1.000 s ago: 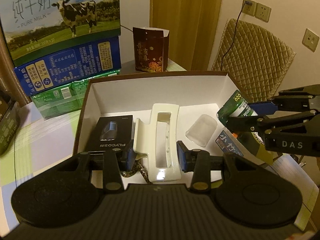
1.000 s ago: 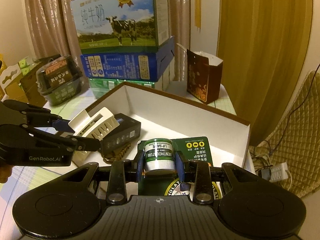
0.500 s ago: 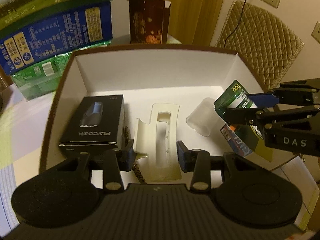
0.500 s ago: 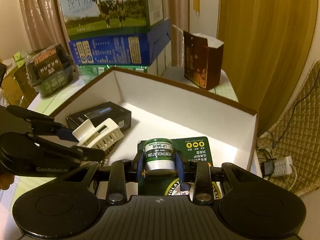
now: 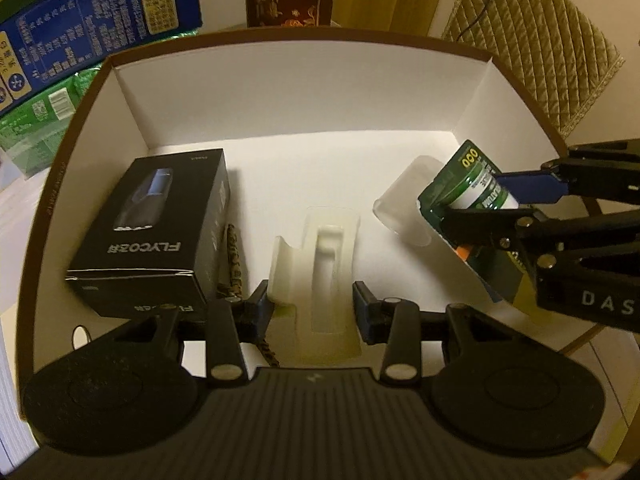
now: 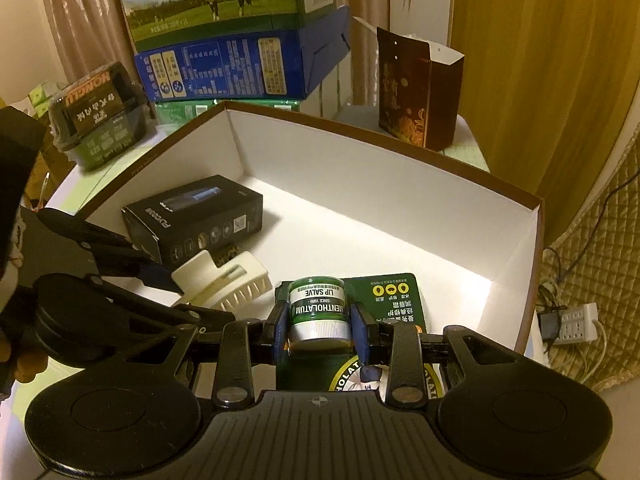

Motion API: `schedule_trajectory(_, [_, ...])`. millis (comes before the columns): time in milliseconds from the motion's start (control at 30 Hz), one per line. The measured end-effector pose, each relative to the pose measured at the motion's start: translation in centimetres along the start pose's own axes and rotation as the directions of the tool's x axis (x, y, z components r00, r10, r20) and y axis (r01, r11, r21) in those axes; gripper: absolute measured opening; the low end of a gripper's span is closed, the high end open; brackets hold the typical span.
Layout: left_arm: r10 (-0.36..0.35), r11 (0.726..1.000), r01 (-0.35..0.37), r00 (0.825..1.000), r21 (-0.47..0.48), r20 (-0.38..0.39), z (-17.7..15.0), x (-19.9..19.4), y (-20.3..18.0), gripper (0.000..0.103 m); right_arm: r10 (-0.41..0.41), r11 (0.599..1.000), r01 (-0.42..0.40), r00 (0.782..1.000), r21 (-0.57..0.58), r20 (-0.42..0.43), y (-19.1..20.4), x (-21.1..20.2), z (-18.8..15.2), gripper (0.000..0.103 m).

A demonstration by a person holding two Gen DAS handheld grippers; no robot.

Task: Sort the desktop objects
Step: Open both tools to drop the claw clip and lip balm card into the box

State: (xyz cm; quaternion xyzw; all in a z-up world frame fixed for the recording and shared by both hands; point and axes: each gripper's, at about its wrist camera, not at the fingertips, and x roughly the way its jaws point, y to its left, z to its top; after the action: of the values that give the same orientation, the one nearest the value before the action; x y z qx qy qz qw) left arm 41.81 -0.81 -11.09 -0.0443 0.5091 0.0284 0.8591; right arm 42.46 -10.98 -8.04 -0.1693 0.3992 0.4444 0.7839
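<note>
Blue-padded jaws of the left gripper [image 5: 313,304] are clamped on a cream plastic hair claw [image 5: 320,268], which hangs low over the white floor of the open cardboard box [image 5: 280,92]; seen from the right wrist, the claw's teeth point toward 4 o'clock. Jaws of the right gripper [image 6: 319,322] are clenched on a green Mentholatum lip-salve jar [image 6: 318,304] mounted on its green backing card [image 6: 394,300], held tilted over the box's right-hand part. In the left wrist view the right gripper enters from 3 o'clock, the jar at its tip. Just beyond that jar, toward 9 o'clock, a translucent plastic piece [image 5: 404,216] lies on the box floor. At 10 o'clock from the claw lies a black FLYCO carton [image 5: 160,232], flat on the floor; a patterned brown strip [image 5: 235,260] lies between carton and claw. Outside the box, at 11 o'clock, stacked milk cartons [image 6: 224,36] stand; at 12 o'clock, a dark brown paper bag [image 6: 416,92] stands upright.
</note>
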Motion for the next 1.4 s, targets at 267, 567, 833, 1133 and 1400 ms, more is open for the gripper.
schedule_trajectory(267, [0.005,1.000,-0.005,1.000,0.009,-0.008,0.0,0.0,0.0,0.039,0.008,1.000,-0.008,1.000,0.004,-0.017,-0.2,0.4,-0.3,0.030])
schedule_trajectory(567, [0.014,1.000,-0.014,1.000,-0.004,-0.006,-0.1,-0.7,0.6,0.042,0.016,1.000,-0.016,0.999,-0.003,-0.029,0.3,0.8,-0.4,0.030])
schedule_trajectory(833, [0.026,0.999,-0.025,1.000,-0.024,0.004,-0.2,-1.1,0.9,0.042,0.021,1.000,-0.021,0.999,-0.003,-0.031,0.5,0.9,-0.3,0.030])
schedule_trajectory(1133, [0.043,0.999,-0.042,0.999,-0.034,0.025,-0.6,-2.4,1.2,0.064,0.041,0.999,-0.041,0.999,0.008,0.027,0.7,-0.3,-0.9,0.068])
schedule_trajectory(1400, [0.068,0.997,-0.065,0.996,-0.034,0.065,-1.3,-4.9,1.3,0.078,0.029,0.999,-0.030,0.999,0.043,0.035,0.4,-2.6,-1.8,0.098])
